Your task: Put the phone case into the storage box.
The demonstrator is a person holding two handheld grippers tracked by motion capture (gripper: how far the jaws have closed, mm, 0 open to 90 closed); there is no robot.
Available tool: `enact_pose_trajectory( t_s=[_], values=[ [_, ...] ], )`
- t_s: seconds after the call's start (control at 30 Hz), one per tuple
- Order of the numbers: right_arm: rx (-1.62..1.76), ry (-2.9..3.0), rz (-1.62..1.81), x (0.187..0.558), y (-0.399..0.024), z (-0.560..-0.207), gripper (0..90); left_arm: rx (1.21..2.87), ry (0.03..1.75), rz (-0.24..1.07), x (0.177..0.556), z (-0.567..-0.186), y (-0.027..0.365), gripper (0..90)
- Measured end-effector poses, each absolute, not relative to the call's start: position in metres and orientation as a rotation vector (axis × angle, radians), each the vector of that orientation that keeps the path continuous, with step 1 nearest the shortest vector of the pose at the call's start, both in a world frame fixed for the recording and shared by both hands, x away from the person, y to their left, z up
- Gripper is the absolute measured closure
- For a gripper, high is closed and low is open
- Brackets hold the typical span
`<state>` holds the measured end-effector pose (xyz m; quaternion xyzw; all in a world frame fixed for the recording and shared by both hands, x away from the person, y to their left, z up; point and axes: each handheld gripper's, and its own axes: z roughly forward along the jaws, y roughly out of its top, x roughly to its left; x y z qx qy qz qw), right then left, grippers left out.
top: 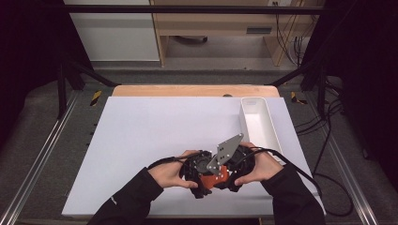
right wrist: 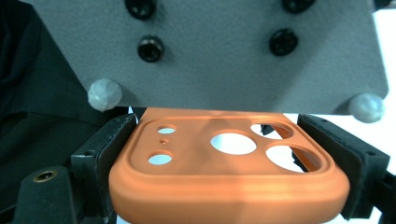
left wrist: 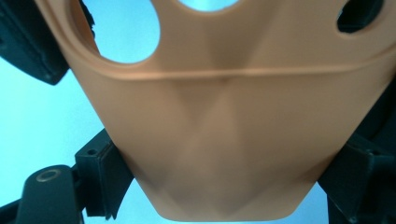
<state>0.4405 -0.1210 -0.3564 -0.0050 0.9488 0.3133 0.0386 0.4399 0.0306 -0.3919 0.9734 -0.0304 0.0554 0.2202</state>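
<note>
White board covers the table (top: pixel 141 140), and both hands work close together at its near edge, a little right of the middle.

Seen in the right gripper view, the right gripper (right wrist: pixel 231 158) is clamped on the orange phone case (right wrist: pixel 229 172): its two black pads press the case's two long sides near the end with the camera cut-outs, and that end points toward the camera, so the long axis runs away from this gripper, straight along its jaws. Seen in the left gripper view, the left gripper (left wrist: pixel 219 168) has the same case between its jaws, which stand wide; the pads sit against the narrowing sides of the case and appear to hold it. Here too the case runs along the jaws, outward toward the round holes.

So the case is in the air just above the board, between the two grippers, which face each other in the high view, left gripper (top: pixel 195 171) and right gripper (top: pixel 237 171) almost touching, with the case (top: pixel 214 179) as a small orange patch between them. Both are equally near; my judgement is that the coming move is a handover or a pull along this shared axis.

Farther out, a white tray (top: pixel 259 124) lies at the right side of the board, beyond the right hand, and it looks empty. Nothing stands between the case and the tray. A grey three-cornered plate (top: pixel 225 152) on one gripper hides part of the case from above.
</note>
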Motion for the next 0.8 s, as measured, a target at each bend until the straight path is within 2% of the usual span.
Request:
enact_pose_trajectory(
  t_s=[0.3, 0.53, 0.8],
  values=[
    [-0.012, 2.881, 0.989, 0.44, -0.123, -0.355, 13.2, 2.652, -0.05, 0.145, 0.441, -0.389, 0.034, 14.2],
    [0.005, 2.829, 1.058, 0.439, -0.126, -0.351, 6.0, 2.621, -0.03, 0.148, 0.443, -0.385, 0.039, 14.2],
    [0.059, 2.775, 1.111, 0.439, -0.134, -0.342, 2.9, 2.606, 0.003, 0.145, 0.445, -0.387, 0.045, 14.2]
  ],
)
